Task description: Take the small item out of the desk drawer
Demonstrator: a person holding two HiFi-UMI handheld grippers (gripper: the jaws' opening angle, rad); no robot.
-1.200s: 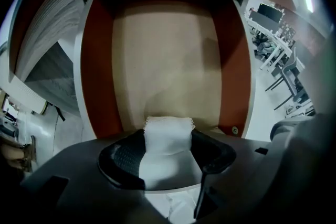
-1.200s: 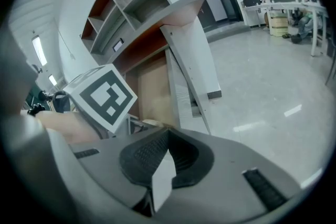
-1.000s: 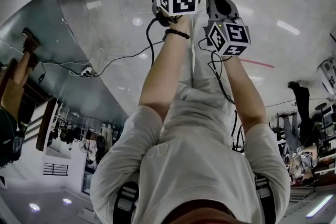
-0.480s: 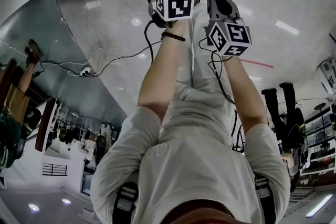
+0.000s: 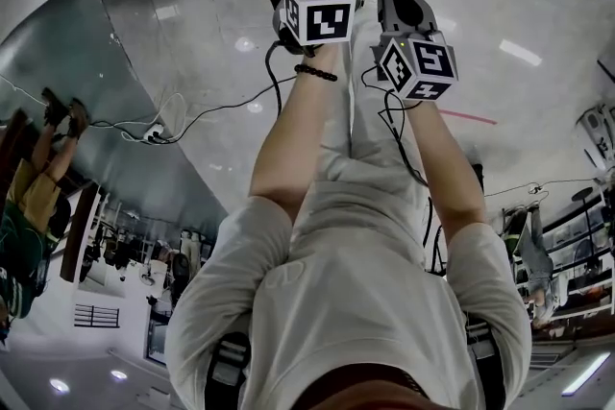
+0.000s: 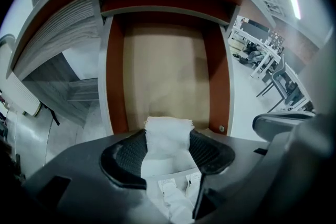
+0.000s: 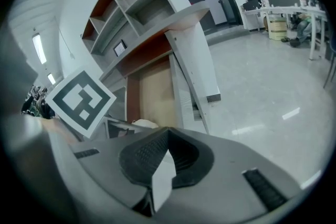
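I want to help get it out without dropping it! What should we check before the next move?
1. Left claw grips the white item: ok, both pads press on it.
2. Drawer is open: ok.
3. Nothing else is in the drawer: cannot tell, since the left claw hides the near part.
4. Right claw is out of the way: ok, it is shut and off to the side of the drawer.
5. White item is lifted clear of the drawer: cannot tell from these views.
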